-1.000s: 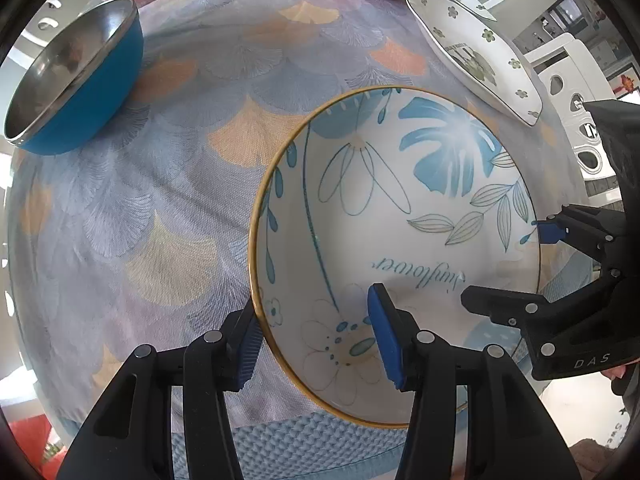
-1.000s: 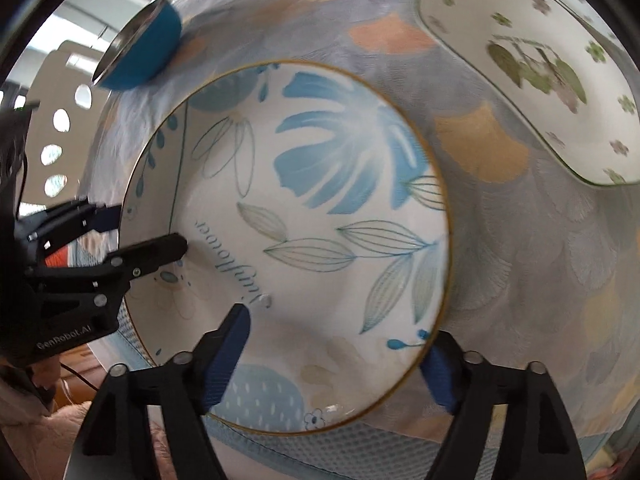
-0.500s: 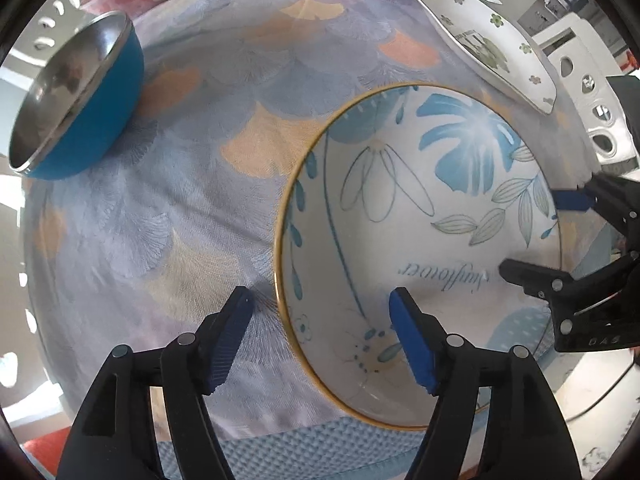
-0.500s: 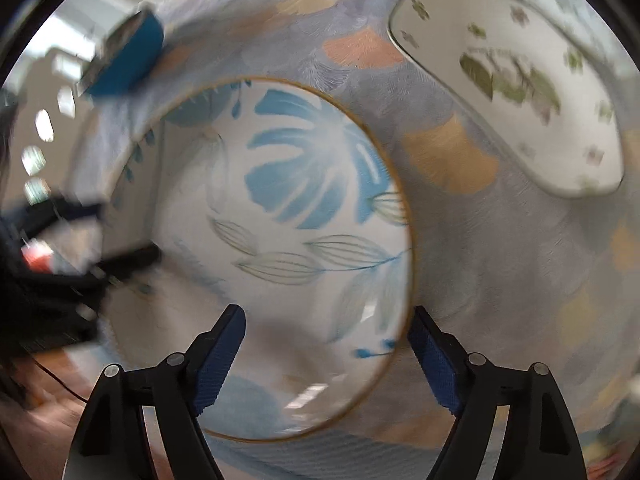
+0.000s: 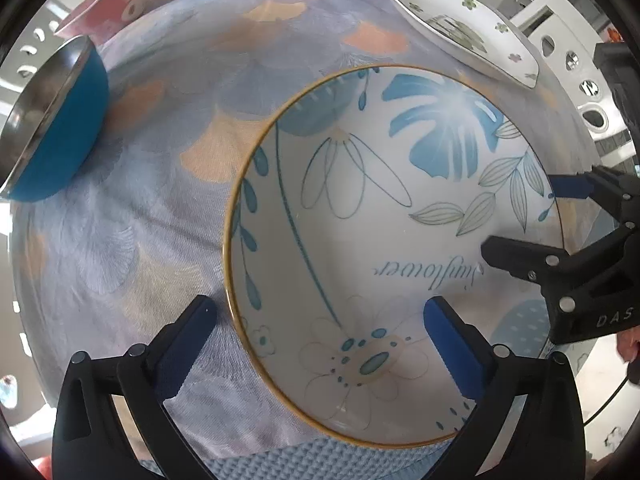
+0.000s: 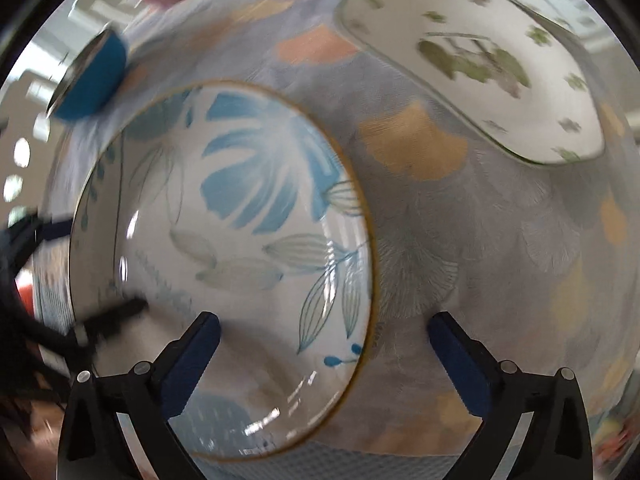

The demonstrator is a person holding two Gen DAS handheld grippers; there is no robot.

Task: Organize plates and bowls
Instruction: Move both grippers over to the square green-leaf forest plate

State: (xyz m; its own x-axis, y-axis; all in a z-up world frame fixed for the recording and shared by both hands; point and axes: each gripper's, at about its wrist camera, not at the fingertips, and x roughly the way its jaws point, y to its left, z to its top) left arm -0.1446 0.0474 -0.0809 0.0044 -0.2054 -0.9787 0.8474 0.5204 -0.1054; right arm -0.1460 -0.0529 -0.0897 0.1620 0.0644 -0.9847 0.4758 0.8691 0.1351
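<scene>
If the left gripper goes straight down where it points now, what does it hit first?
Most likely the near rim of the floral bowl: the open left gripper straddles it, though depth is unclear.

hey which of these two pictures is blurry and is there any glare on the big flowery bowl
Left wrist view: sharp, the flowery bowl shows a soft sheen on its blue leaf. Right wrist view: motion-blurred throughout, bright glare streaks on the bowl's lower inside wall; fisheye bending curves the tablecloth in both.

The right gripper point(image 6: 322, 342), jaws just opened wide, straddles the floral bowl's point(image 6: 240, 208) right rim without touching; tablecloth point(image 6: 460, 240) beneath.
</scene>
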